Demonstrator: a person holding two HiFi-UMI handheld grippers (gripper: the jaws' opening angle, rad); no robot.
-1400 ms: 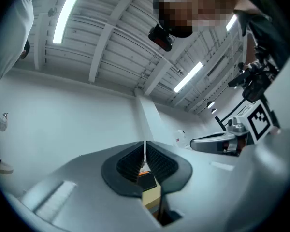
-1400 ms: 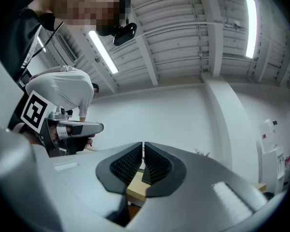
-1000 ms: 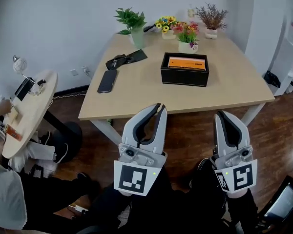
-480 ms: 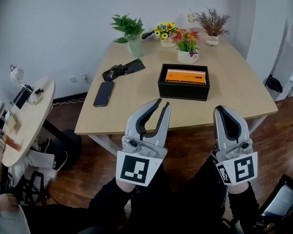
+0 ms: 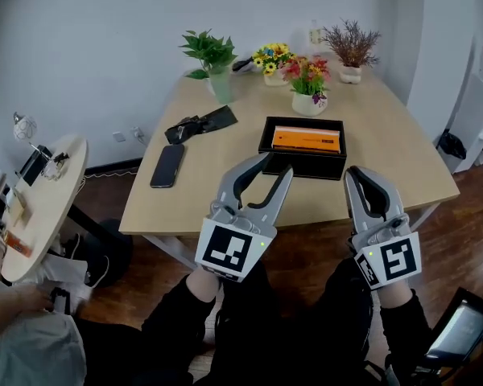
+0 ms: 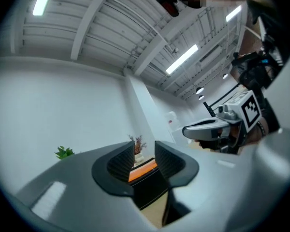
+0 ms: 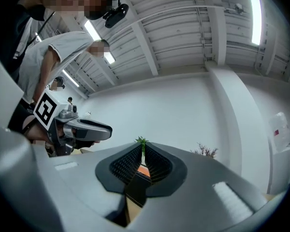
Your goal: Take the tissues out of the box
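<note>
black box (image 5: 302, 159) with its orange tissue pack (image 5: 306, 141) sits at 12 o'clock on the counter (image 5: 217, 185), nearer than a second ago. left gripper (image 5: 275, 165) jaws are opening, narrow and empty; right gripper (image 5: 359, 174) jaws together, empty. reach likely starting; tissues untouched.

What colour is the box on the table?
The box is black; the head view shows it best.
</note>
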